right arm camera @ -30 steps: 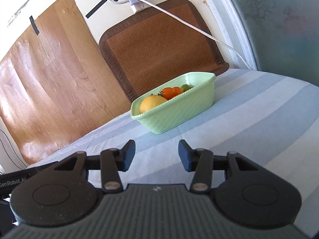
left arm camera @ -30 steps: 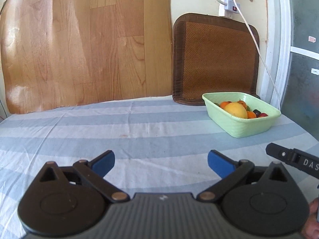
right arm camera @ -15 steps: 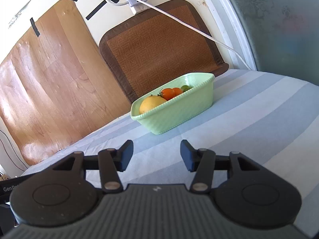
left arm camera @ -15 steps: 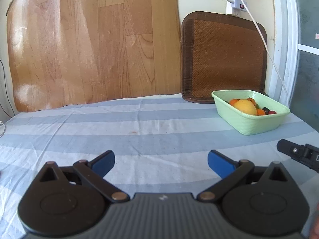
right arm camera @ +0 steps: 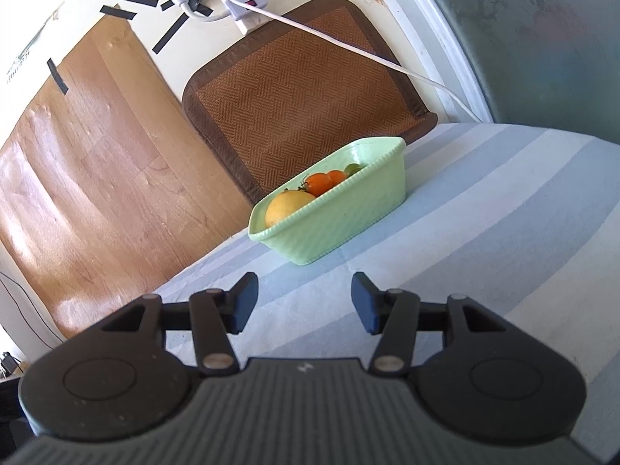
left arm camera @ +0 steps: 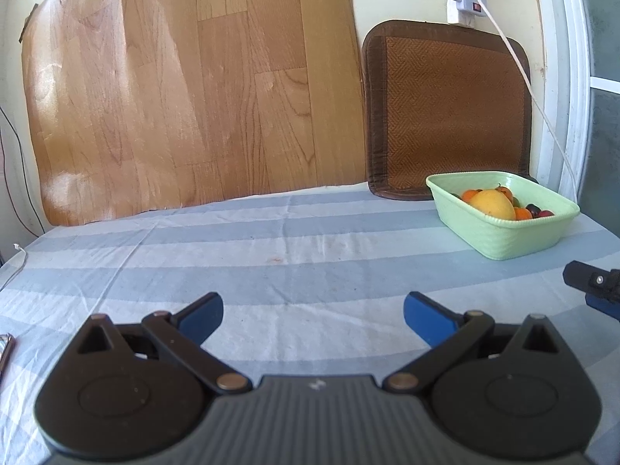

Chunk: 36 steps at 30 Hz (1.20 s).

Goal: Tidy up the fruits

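Note:
A light green tub (left arm camera: 503, 238) stands on the striped tablecloth at the far right. It holds a large yellow fruit (left arm camera: 491, 204), small orange fruits (left arm camera: 523, 214) and dark ones. In the right wrist view the tub (right arm camera: 333, 228) is straight ahead, with the yellow fruit (right arm camera: 287, 205) and orange fruits (right arm camera: 318, 182) showing over its rim. My left gripper (left arm camera: 313, 316) is open and empty, low over the cloth. My right gripper (right arm camera: 304, 302) is open and empty, short of the tub. A tip of the right gripper (left arm camera: 593, 285) shows at the left wrist view's right edge.
A brown woven mat (left arm camera: 445, 108) and a wood-pattern sheet (left arm camera: 186, 93) lean on the wall behind the table. A white power strip and cable (right arm camera: 348, 44) hang above the mat. A window frame stands at the right. A small metal object (left arm camera: 4, 348) lies at the cloth's left edge.
My left gripper has drawn back and turned left, so the tub looks smaller and farther right. My right gripper has shifted slightly. Both stay open.

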Each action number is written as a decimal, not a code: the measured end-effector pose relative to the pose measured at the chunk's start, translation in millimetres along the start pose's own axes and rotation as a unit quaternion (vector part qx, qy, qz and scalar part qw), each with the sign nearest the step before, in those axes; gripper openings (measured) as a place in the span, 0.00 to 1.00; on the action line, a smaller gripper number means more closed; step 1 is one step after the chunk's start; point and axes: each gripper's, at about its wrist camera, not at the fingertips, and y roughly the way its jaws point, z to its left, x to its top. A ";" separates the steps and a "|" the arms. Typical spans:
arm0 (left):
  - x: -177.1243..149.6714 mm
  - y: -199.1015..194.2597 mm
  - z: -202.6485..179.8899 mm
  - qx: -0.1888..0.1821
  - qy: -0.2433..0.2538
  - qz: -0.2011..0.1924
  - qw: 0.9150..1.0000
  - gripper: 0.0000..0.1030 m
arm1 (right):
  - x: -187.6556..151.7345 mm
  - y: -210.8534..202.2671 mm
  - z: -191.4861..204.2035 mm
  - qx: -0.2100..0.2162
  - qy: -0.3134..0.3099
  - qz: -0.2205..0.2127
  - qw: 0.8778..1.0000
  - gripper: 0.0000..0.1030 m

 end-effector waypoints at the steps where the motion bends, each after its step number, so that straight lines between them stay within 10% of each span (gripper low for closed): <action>1: 0.3 0.3 0.5 0.001 0.001 -0.001 1.000 1.00 | 0.7 0.1 -1.7 0.000 0.005 0.001 1.000 0.54; 36: -3.5 3.0 -0.1 0.040 0.034 -0.020 0.998 1.00 | 2.8 -2.4 -9.5 0.003 0.029 -0.007 1.000 0.57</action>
